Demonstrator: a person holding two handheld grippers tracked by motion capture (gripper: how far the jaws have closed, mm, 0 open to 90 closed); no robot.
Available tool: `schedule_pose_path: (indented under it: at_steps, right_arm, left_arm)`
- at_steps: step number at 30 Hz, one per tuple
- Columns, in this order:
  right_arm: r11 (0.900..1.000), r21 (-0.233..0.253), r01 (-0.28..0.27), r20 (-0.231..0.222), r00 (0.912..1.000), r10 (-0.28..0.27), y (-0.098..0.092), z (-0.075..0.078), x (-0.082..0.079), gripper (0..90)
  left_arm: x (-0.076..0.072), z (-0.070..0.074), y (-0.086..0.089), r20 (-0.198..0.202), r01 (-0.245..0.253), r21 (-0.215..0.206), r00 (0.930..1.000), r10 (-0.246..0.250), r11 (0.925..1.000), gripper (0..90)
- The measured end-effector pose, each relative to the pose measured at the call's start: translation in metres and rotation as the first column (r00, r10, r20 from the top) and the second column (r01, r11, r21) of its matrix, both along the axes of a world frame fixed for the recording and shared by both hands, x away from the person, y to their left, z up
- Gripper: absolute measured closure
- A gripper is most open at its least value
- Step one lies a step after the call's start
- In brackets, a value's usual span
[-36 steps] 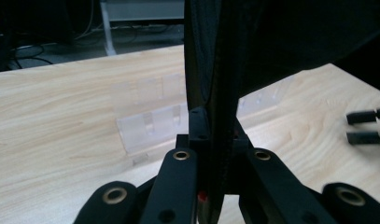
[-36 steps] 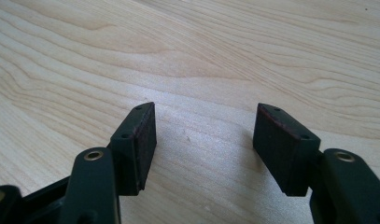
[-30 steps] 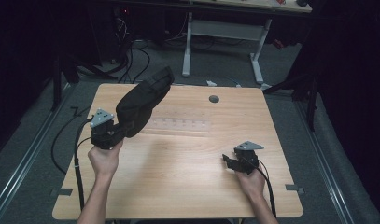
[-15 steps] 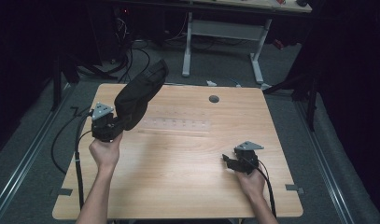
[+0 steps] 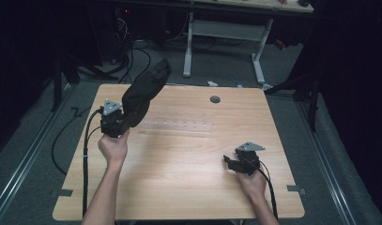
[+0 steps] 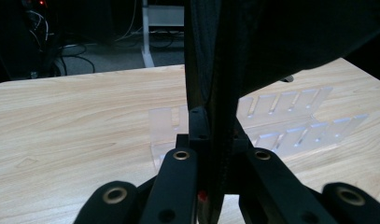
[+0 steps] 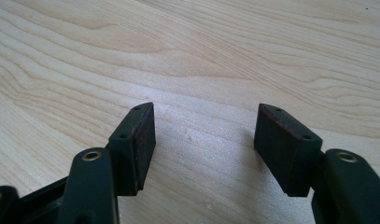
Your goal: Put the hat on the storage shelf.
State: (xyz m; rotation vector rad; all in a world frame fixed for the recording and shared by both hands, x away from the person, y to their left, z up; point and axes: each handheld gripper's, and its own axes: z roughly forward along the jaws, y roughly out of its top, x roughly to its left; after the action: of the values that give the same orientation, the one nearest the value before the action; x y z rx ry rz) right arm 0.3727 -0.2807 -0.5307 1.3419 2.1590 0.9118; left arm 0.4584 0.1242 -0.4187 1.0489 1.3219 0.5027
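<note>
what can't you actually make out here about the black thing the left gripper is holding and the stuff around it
- Black fabric item: high view too dark to tell what it is; in the left gripper view the top edge cuts it off.
- Left gripper: pads hidden by the fabric clamped between the jaws.
- Clear slotted tray: partly hidden behind the fabric and jaws; slot count unclear.
- Right gripper: jaws apart over bare table, nothing between them.

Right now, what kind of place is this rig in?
Likely a lab or workshop: a bare wooden table with a cable hole, loose cables on the grey floor, and another desk frame behind, in a dark room.
</note>
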Motion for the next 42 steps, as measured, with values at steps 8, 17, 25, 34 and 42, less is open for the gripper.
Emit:
schedule_pose_path:
  at_steps: [8,17,25,34,42]
  right_arm:
    - [1.0,0.001,0.001,0.0,1.0,-0.001,0.0,0.0,0.0,38.5]
    - [1.0,0.002,0.002,-0.001,1.0,-0.002,0.0,0.0,-0.001,38.5]
    - [1.0,0.002,0.002,-0.001,1.0,-0.002,0.0,0.0,-0.001,38.5]
    - [1.0,0.002,0.002,-0.001,1.0,-0.002,0.0,0.0,-0.001,38.4]
    - [1.0,0.003,0.002,-0.001,1.0,-0.002,0.0,0.0,-0.001,38.4]
  left_arm:
    - [0.009,-0.006,-0.002,-0.005,-0.027,-0.004,0.9996,0.027,0.9996,86.5]
    - [0.015,-0.011,-0.006,-0.011,-0.042,0.013,0.9991,0.042,0.999,86.5]
    - [0.017,-0.016,-0.009,-0.014,-0.053,0.018,0.9985,0.053,0.9984,86.5]
    - [0.018,-0.017,-0.012,-0.014,-0.074,0.006,0.9972,0.074,0.9973,86.4]
    - [0.016,-0.019,-0.017,-0.008,-0.082,0.015,0.9966,0.082,0.9966,86.1]
